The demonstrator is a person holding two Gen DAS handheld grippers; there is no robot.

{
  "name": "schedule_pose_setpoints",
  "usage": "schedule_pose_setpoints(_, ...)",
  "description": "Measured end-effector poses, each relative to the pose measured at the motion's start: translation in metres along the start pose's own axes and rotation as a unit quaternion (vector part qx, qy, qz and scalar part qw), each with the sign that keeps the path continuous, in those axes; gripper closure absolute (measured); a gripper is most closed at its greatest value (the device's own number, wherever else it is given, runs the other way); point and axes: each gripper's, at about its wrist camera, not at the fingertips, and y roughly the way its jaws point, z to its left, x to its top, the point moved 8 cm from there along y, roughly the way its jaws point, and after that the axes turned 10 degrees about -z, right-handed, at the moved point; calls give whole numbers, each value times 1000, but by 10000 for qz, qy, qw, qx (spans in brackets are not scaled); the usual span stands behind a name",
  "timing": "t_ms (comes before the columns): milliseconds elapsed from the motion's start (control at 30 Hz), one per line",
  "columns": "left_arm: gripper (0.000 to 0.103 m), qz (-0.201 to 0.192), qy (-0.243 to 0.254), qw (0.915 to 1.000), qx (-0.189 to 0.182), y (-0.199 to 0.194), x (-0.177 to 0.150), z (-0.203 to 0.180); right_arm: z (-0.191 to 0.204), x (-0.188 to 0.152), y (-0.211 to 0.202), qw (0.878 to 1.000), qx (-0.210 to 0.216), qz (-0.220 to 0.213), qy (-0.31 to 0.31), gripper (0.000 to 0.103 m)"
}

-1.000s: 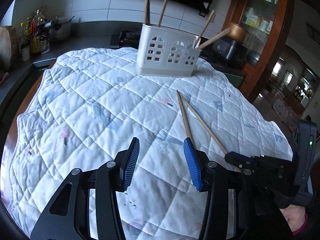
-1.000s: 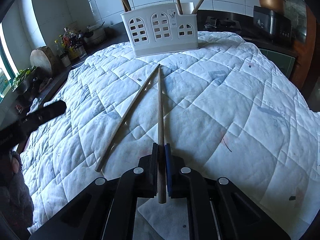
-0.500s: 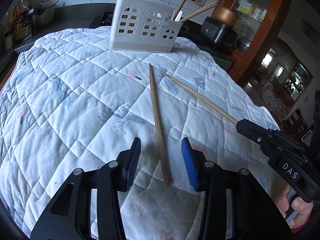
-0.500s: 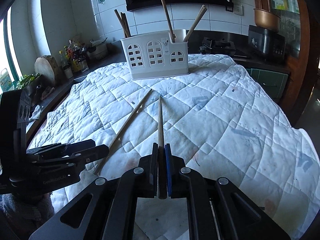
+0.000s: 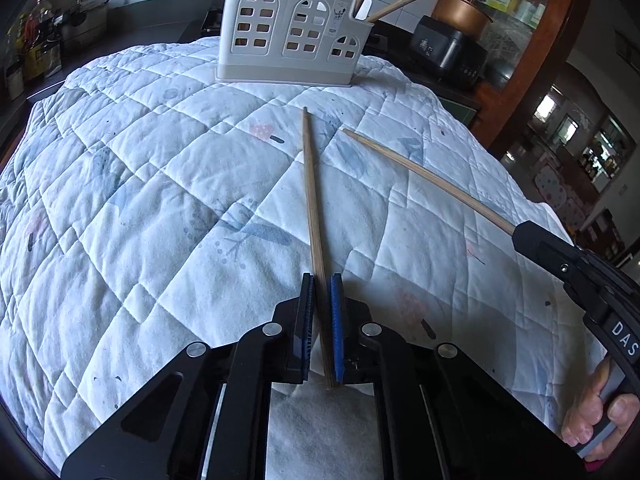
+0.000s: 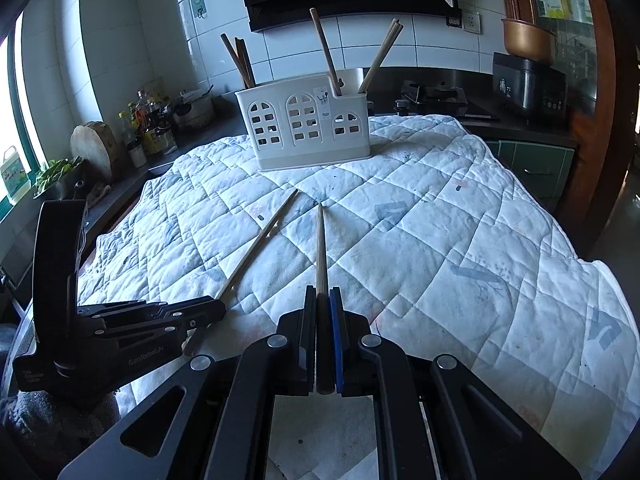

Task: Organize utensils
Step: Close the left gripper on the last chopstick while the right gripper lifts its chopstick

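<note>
On the quilt [image 5: 140, 184] covering the bench, two chopsticks are being gripped, one by each pair of tongs. The left tongs [image 5: 322, 280] are clamping narrowly on the near end of the left chopstick [image 5: 311, 184], their blue pads [image 5: 337, 320] pressing its sides; its far tip is pointing toward the caddy [image 5: 292, 36] and is lying near the quilt's middle. The right tongs [image 6: 323, 292] are pinching the right chopstick [image 6: 320, 248] the same way, jaws nearly together with the stick between them, its butt showing behind the pads and its tip aiming at the caddy. In the left wrist view the right tongs are reaching in from the right edge with that stick slanting across the quilt, its tip just beside the left stick's tip but apart from it. A hand [image 5: 600, 412] is wrapping the right handle at the lower right corner. The white caddy is standing upright at the quilt's far edge, with several chopsticks [image 6: 328, 56] leaning in its compartments: some at the left end, others at the right end. Bottles [image 6: 148, 128] and a wooden block [image 6: 94, 148] are standing along the counter to the left, beyond the quilt.
</note>
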Motion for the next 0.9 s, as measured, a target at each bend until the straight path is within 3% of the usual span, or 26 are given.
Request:
schedule_pose_setpoints(133,97,-135,49,9999,73,-7,8,3,0,12,-6,9999,-9,-113,-109,96)
schedule_pose_setpoints(567,98,-1044,15,9943,-236,-48,75,12,8,85,-2,9974,270,-525,-414,96)
schedule_pose_setpoints(900,98,-1166,140,9922,-410,-55,123,22,5,149,17,9959,450,-353,-700,96)
